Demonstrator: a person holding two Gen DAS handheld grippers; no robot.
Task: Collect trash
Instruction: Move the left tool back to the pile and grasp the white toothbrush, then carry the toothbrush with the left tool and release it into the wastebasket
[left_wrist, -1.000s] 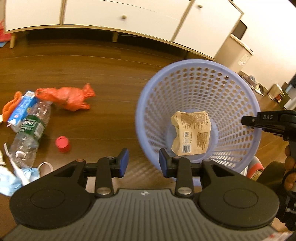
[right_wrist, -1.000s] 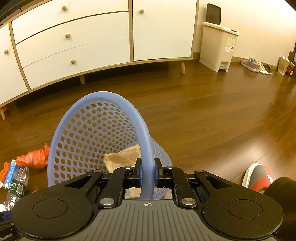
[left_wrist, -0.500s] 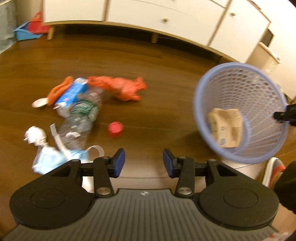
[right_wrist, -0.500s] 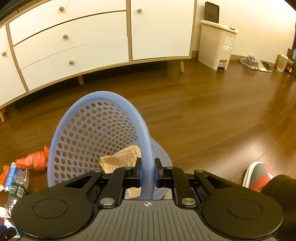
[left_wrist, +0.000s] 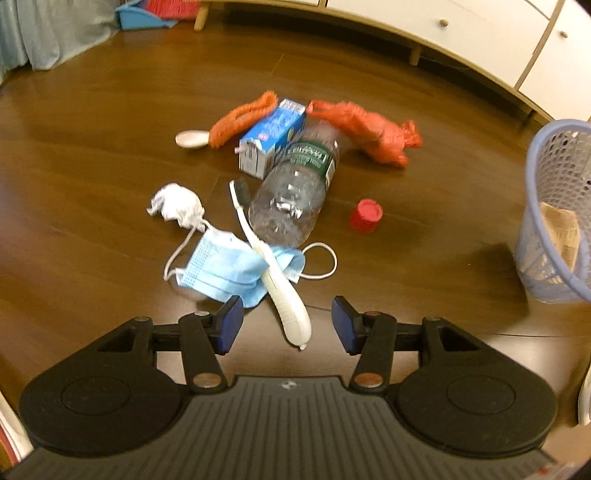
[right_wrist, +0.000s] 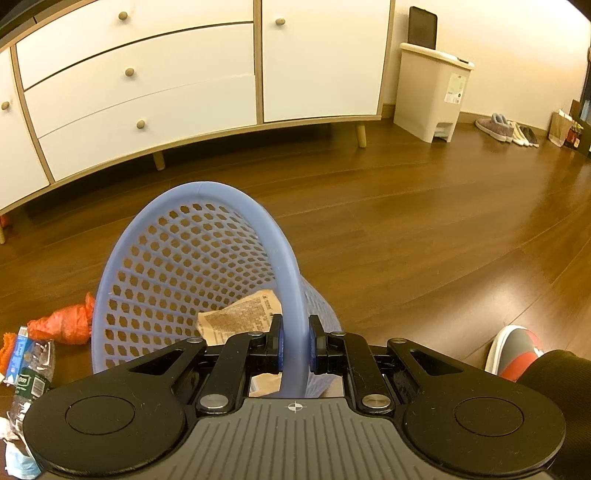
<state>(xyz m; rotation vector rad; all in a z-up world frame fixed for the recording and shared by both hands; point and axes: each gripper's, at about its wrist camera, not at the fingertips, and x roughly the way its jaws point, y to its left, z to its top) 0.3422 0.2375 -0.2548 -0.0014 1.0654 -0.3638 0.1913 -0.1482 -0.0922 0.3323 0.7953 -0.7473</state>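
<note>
My left gripper (left_wrist: 287, 323) is open above the floor, its jaws either side of the handle end of a white toothbrush (left_wrist: 275, 277). The toothbrush lies across a blue face mask (left_wrist: 225, 269). Beyond them lie a clear plastic bottle (left_wrist: 295, 192), a blue carton (left_wrist: 271, 136), a crumpled white tissue (left_wrist: 177, 205), a red cap (left_wrist: 365, 215), an orange plastic bag (left_wrist: 373, 131) and an orange fuzzy strip (left_wrist: 242, 118). My right gripper (right_wrist: 294, 347) is shut on the rim of the tilted blue basket (right_wrist: 192, 266), which holds a brown paper wrapper (right_wrist: 240, 319).
A white sideboard (right_wrist: 147, 85) on wooden legs runs along the back. A beige pedal bin (right_wrist: 432, 92) stands by the wall, with shoes (right_wrist: 506, 127) to its right. A person's shoe (right_wrist: 517, 349) is close beside the basket. A white oval object (left_wrist: 191, 139) lies left of the litter.
My left gripper has swung left from over the basket to the litter pile and dropped low, now straddling the toothbrush handle with wider jaws. The right gripper keeps hold of the basket rim.
</note>
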